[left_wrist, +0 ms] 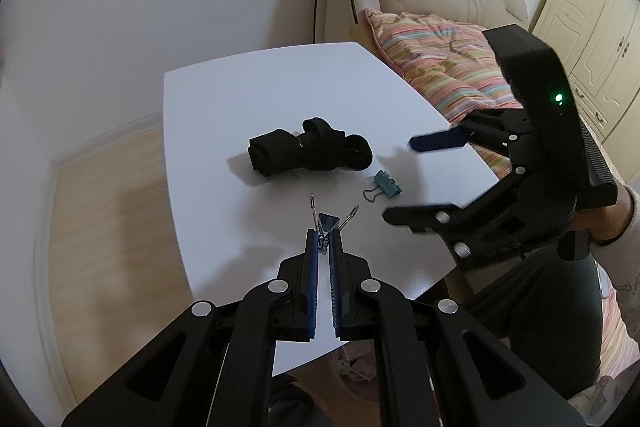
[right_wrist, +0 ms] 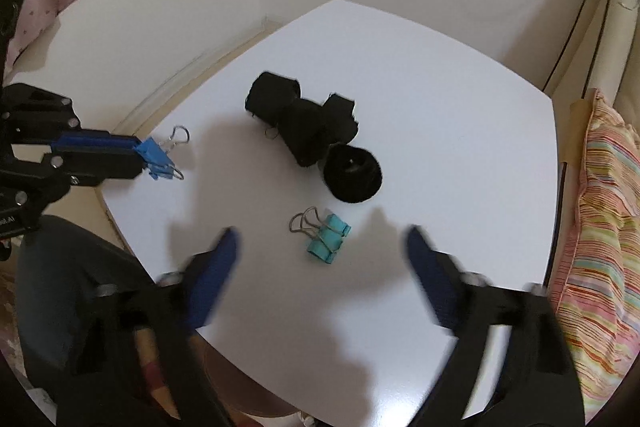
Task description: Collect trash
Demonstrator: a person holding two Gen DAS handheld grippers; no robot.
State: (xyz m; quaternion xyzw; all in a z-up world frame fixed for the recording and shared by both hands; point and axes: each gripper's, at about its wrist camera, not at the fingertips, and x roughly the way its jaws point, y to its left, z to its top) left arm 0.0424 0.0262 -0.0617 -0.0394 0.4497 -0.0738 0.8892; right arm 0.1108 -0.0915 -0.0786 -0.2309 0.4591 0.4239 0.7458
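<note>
Left gripper (left_wrist: 324,239) clamped on blue clip (right_wrist: 154,157) at tabletop's (right_wrist: 440,107) left edge; right gripper (right_wrist: 320,259) wide, empty, over teal clip (right_wrist: 328,239) mid-table near me. I'd drop and close next

Pretty even indoor light, soft shadows on the white tabletop (right_wrist: 440,99); heavy fisheye warping, dark corners, right hand-held gripper (right_wrist: 322,259) motion-blurred.

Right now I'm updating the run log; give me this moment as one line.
left gripper: shut on blue binder clip | right gripper: open above teal binder clip | black cloth bundle: untouched on table
</note>
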